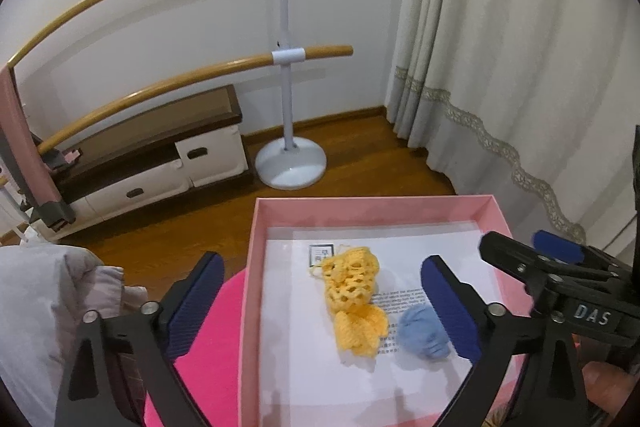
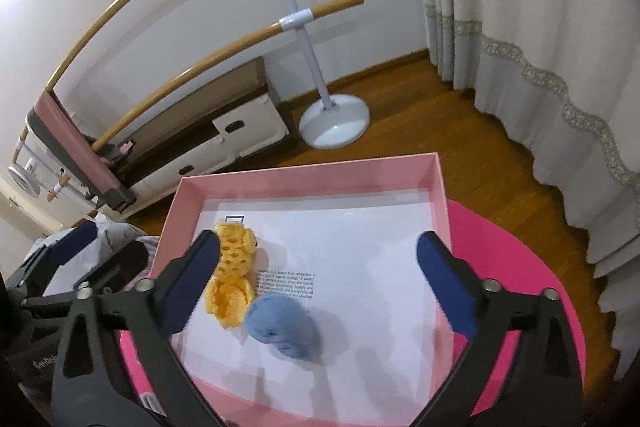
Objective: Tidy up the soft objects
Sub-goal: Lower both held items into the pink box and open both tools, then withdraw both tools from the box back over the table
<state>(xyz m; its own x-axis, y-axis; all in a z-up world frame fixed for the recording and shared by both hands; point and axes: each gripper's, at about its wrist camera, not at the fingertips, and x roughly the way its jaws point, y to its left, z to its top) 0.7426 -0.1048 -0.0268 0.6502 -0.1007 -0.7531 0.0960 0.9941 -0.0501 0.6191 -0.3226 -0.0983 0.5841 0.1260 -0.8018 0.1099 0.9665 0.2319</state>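
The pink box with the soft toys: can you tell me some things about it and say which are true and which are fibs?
1. The yellow crocheted piece lies inside the pink cardboard box. True.
2. The right gripper is squeezing the blue woolly ball. False: its jaws stand wide open, and the ball lies loose on the white printed sheet.
3. The blue ball lies right beside the yellow piece. True.
4. The box sits on a green mat. False: the round mat is bright pink.
5. The left gripper holds nothing. True.
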